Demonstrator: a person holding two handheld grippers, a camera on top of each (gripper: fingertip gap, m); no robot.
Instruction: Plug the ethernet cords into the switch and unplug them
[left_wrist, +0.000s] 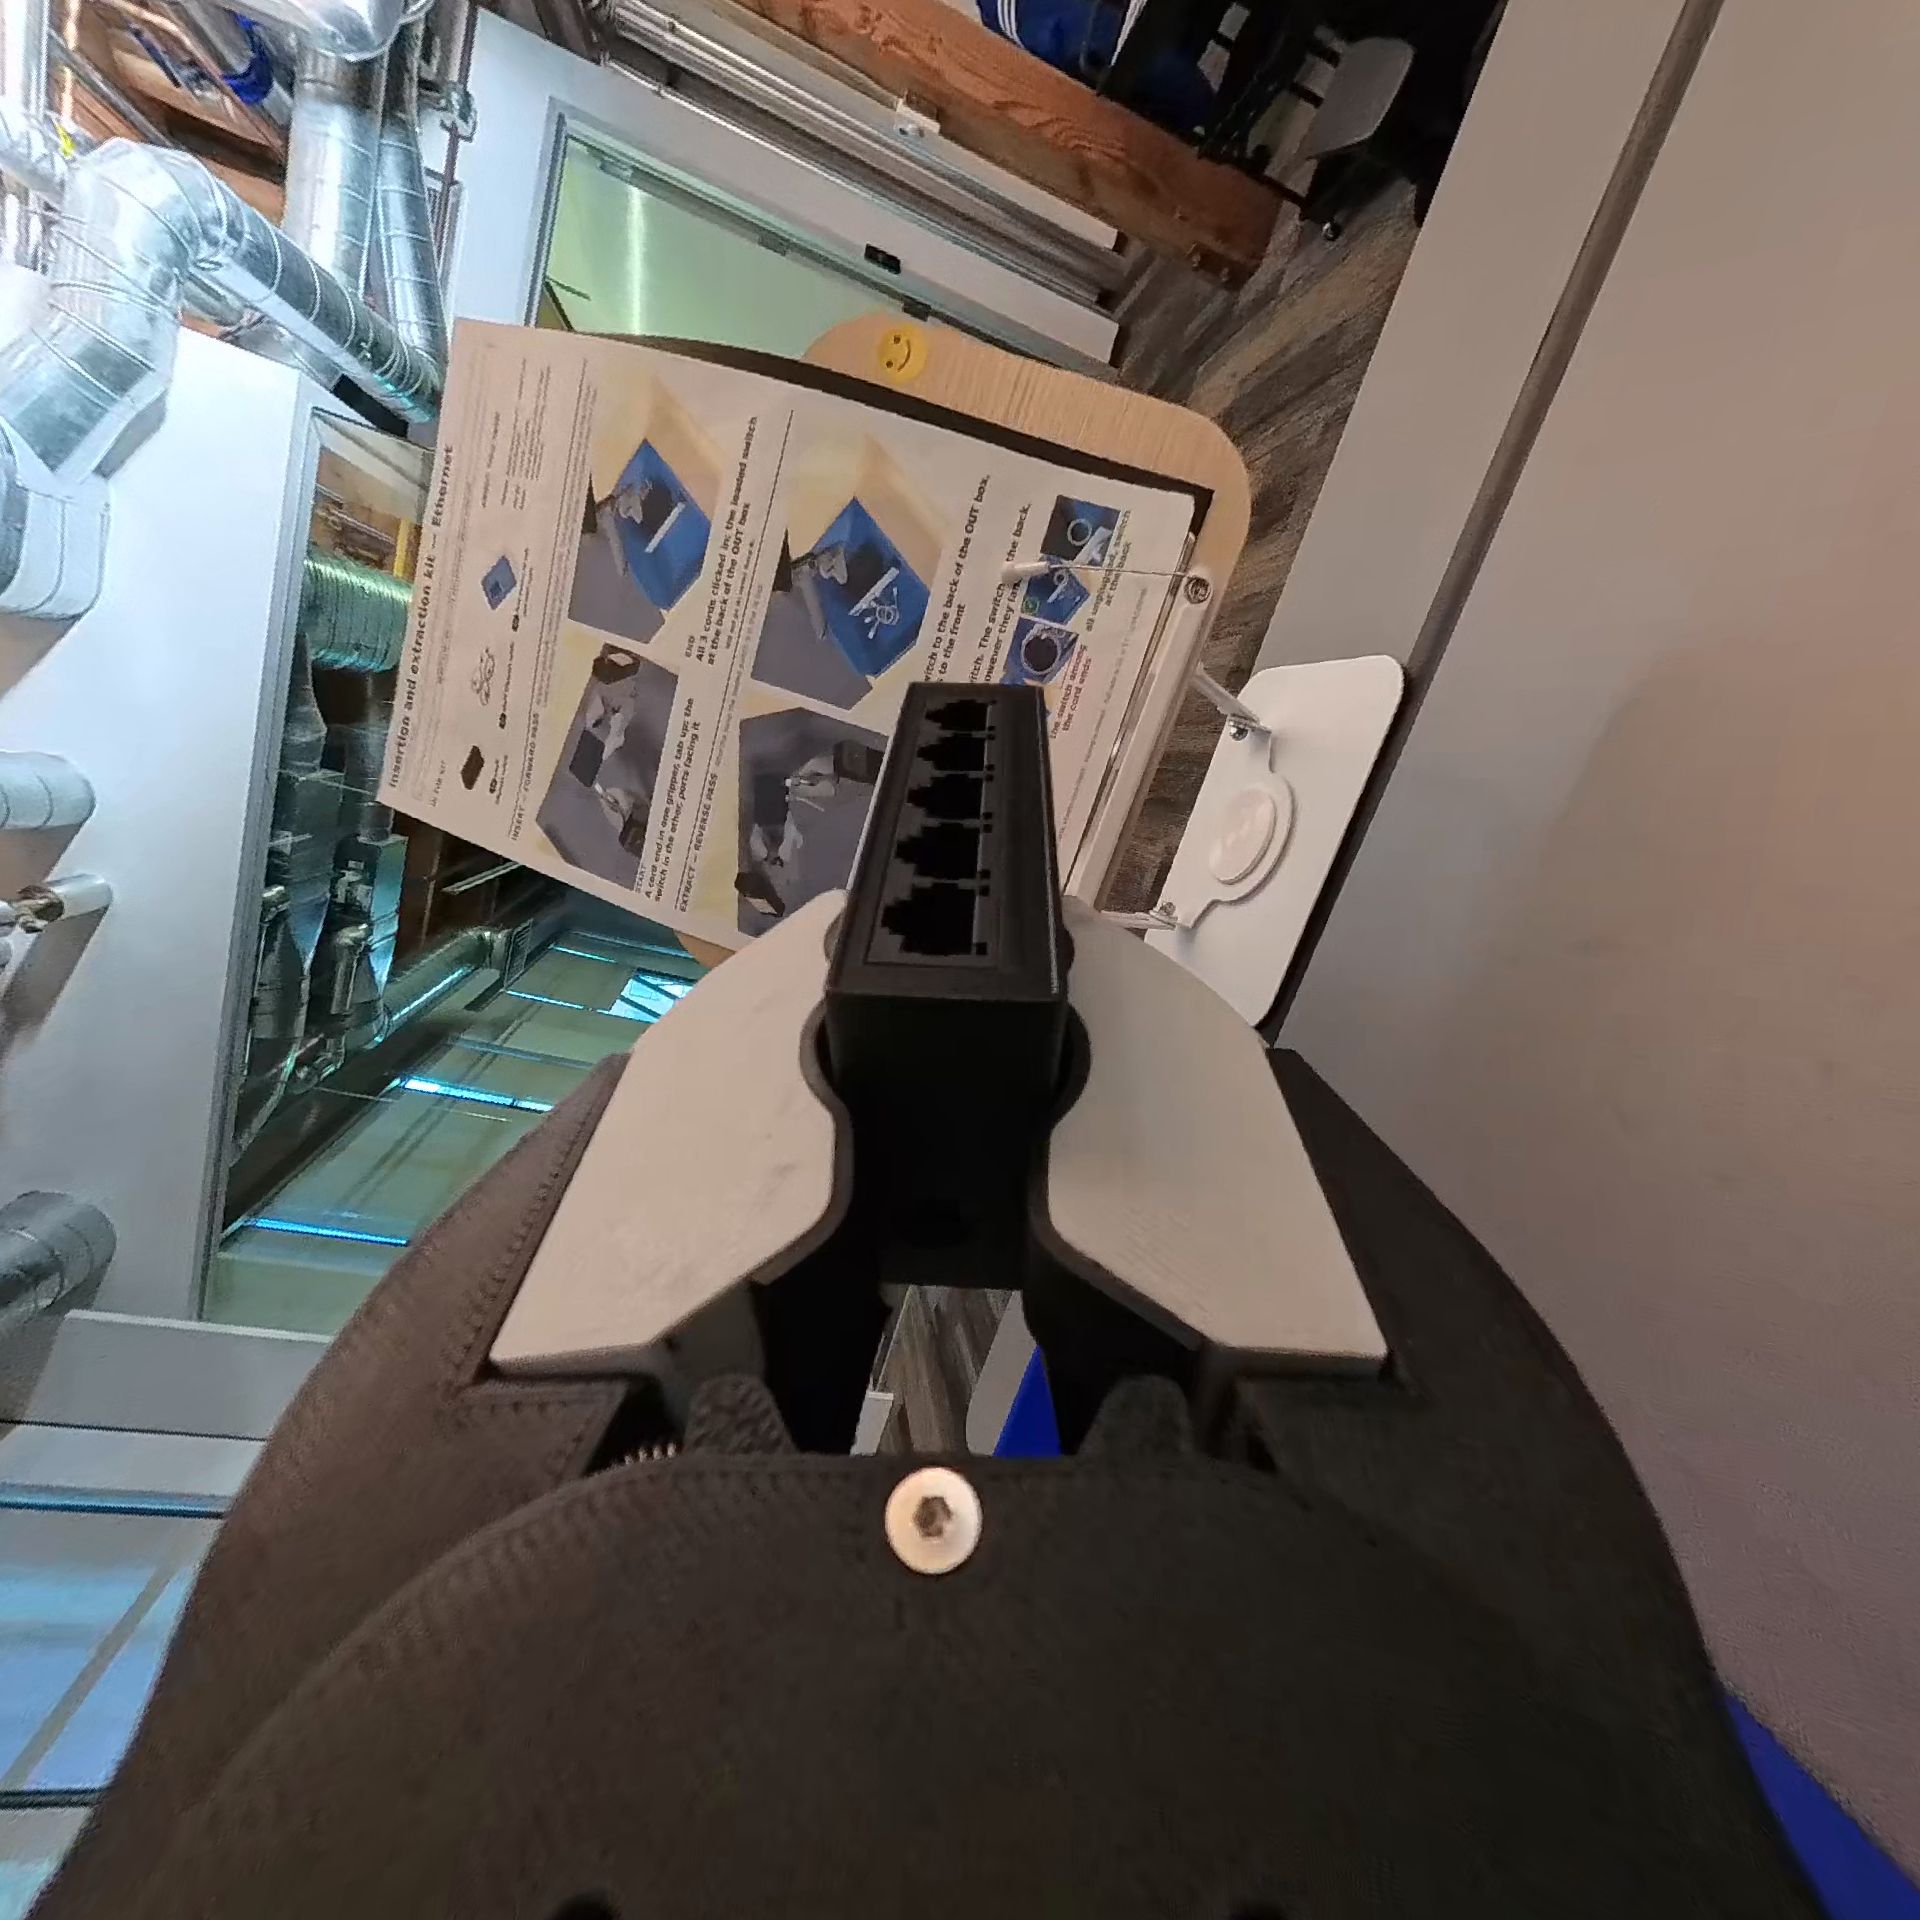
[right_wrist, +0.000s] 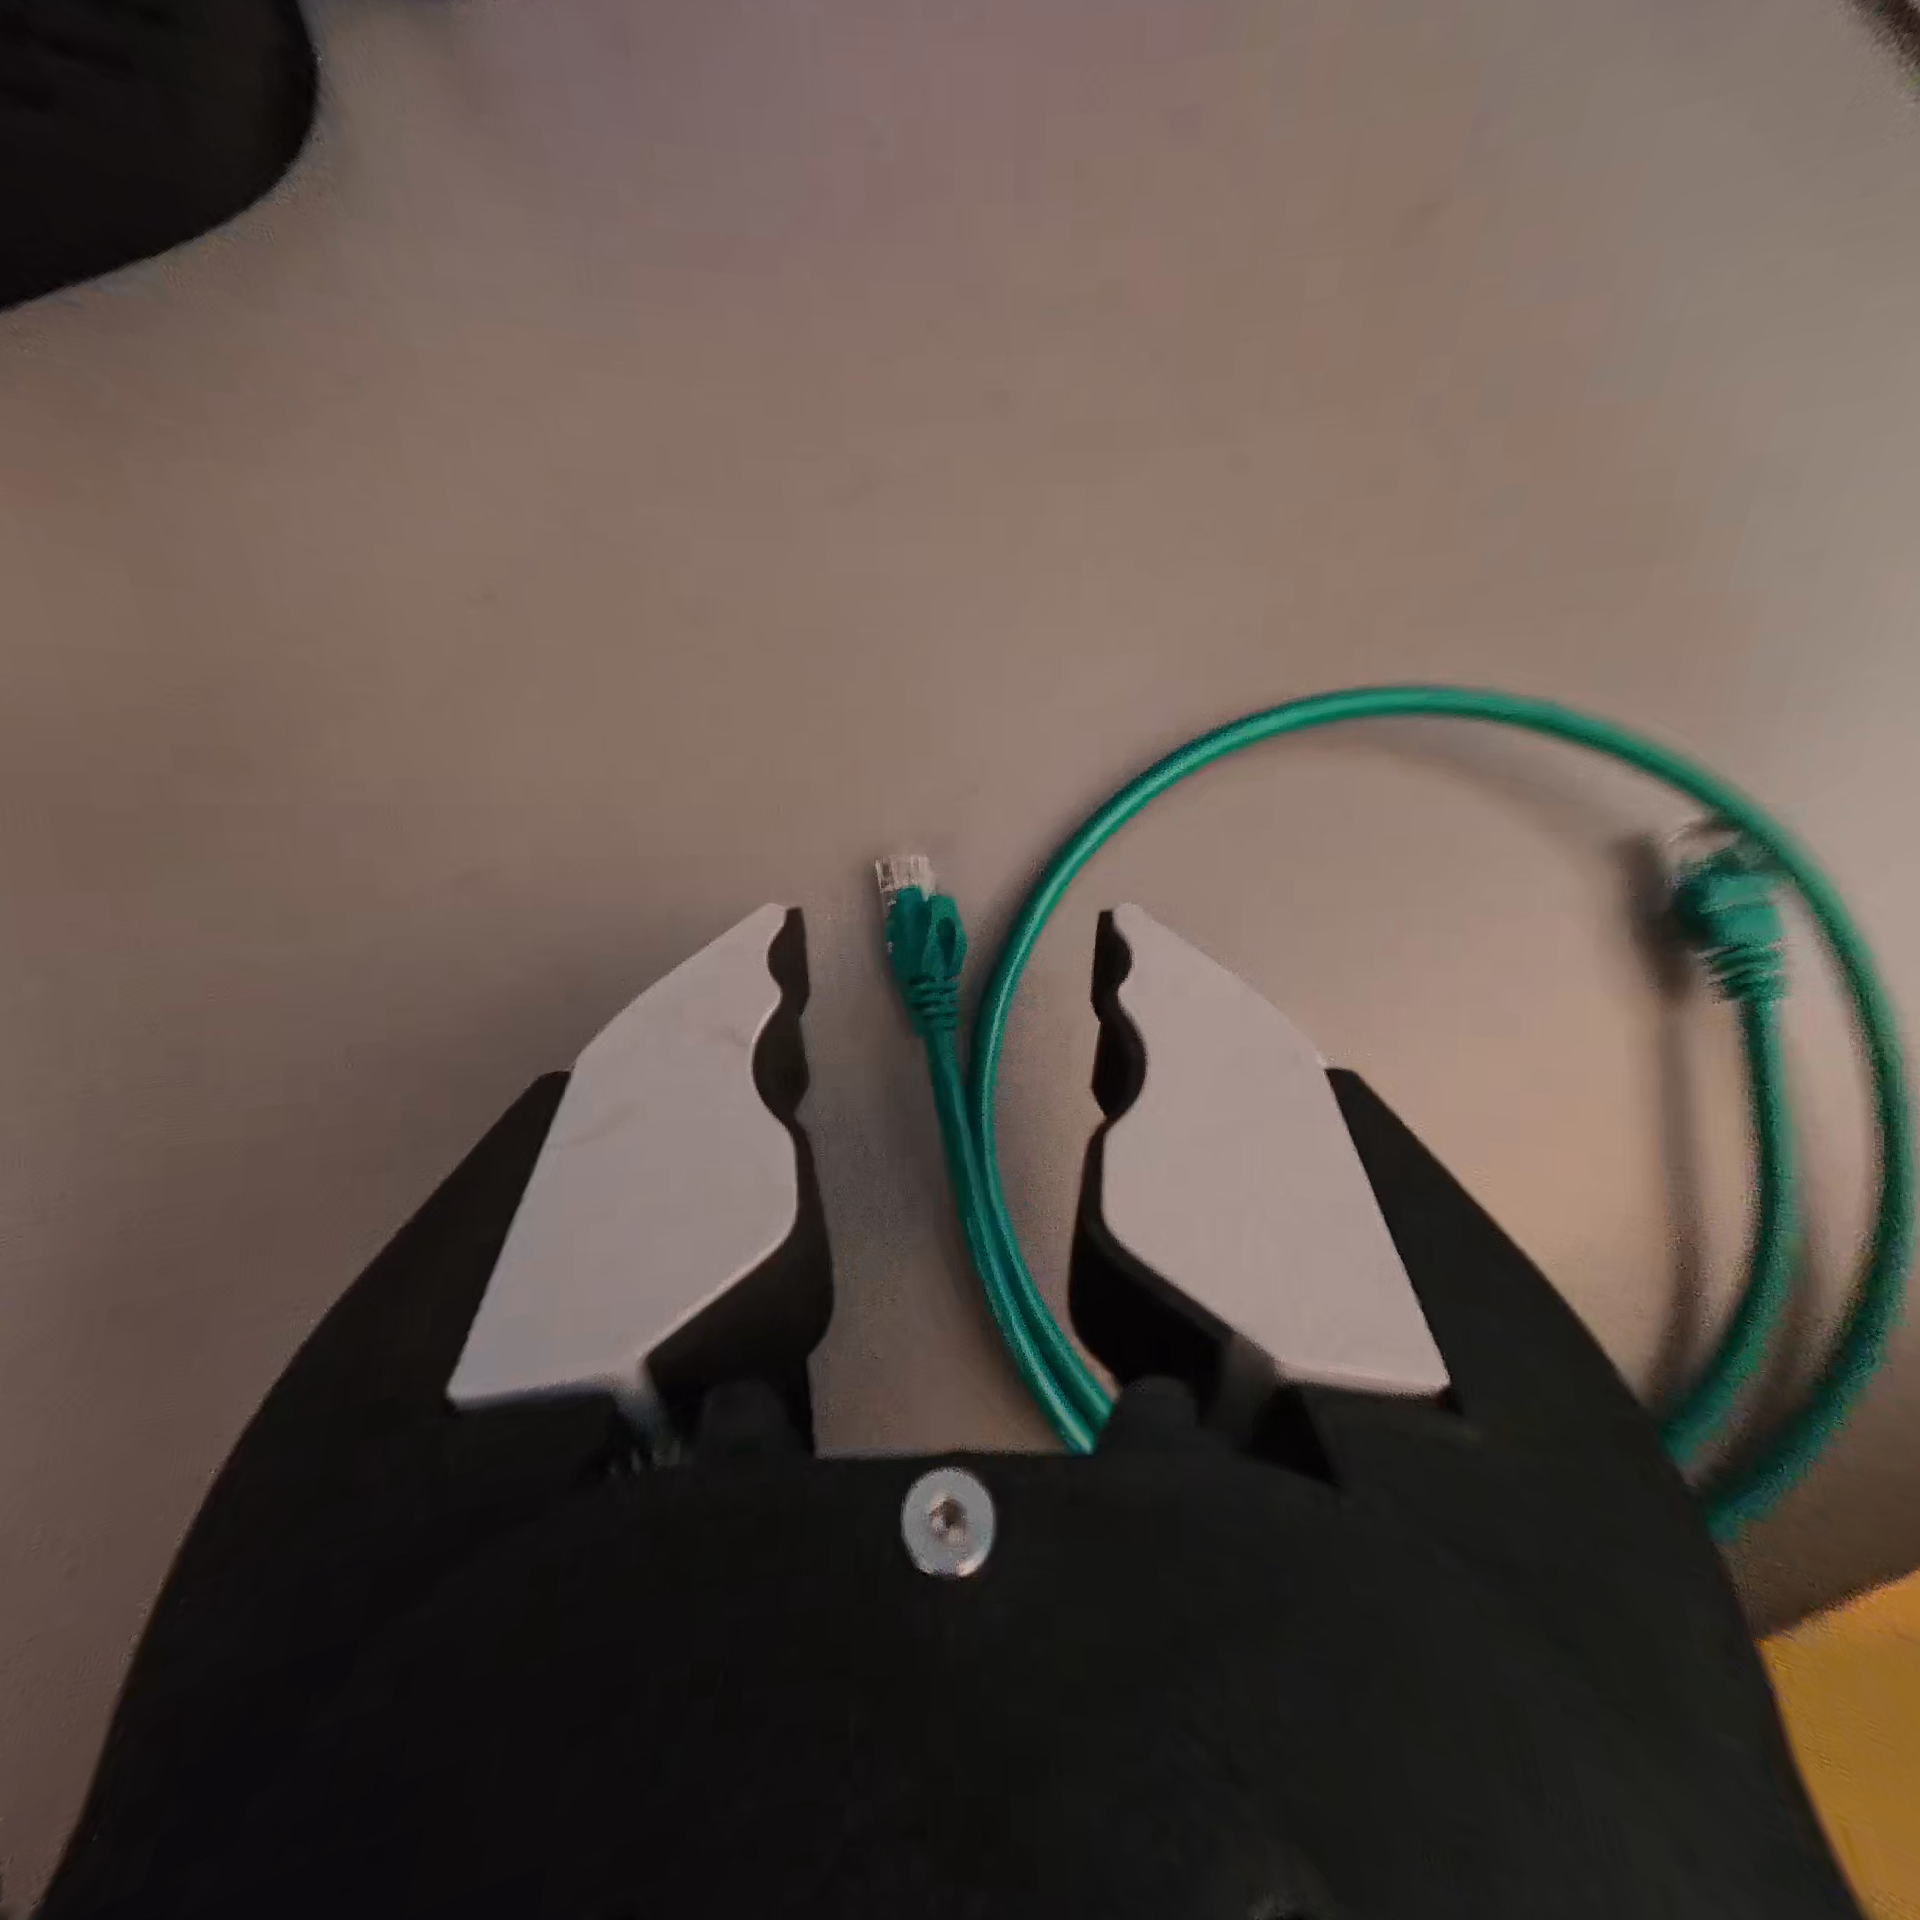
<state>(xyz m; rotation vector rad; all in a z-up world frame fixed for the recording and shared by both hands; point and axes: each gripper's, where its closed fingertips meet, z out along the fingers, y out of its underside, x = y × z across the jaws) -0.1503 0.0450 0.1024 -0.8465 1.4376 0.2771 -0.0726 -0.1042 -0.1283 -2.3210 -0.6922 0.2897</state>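
The black network switch (left_wrist: 951, 883) sits clamped between the grey fingers (left_wrist: 717, 1122) of the left tongs (left_wrist: 951, 935), held up in the air and away from the counter (left_wrist: 1683, 935). Its row of five empty ports faces the camera's upper side, running lengthwise away from the tongs, and no cord is plugged into any of them. The left tongs are rolled over on their side, so the room behind looks tipped: the grey counter edge runs up the right of the left wrist view. Just beyond the switch stands an instruction sheet (left_wrist: 727, 623) on a light wooden board, propped on a white stand (left_wrist: 1288, 810), with silver ducting (left_wrist: 156, 312) farther off.

The green ethernet cord (right_wrist: 1351, 707) lies loose on the grey counter (right_wrist: 831, 468) in a round loop. One clear-tipped plug (right_wrist: 920, 925) rests right in the gap of the right tongs (right_wrist: 951, 935), touching neither finger; the second plug (right_wrist: 1720, 914) lies blurred inside the loop, well off to the right. The right tongs point down toward the counter from above, spread wide and gripping nothing, with the cord's near strands running back beneath the black body by the right-hand finger (right_wrist: 1247, 1174).
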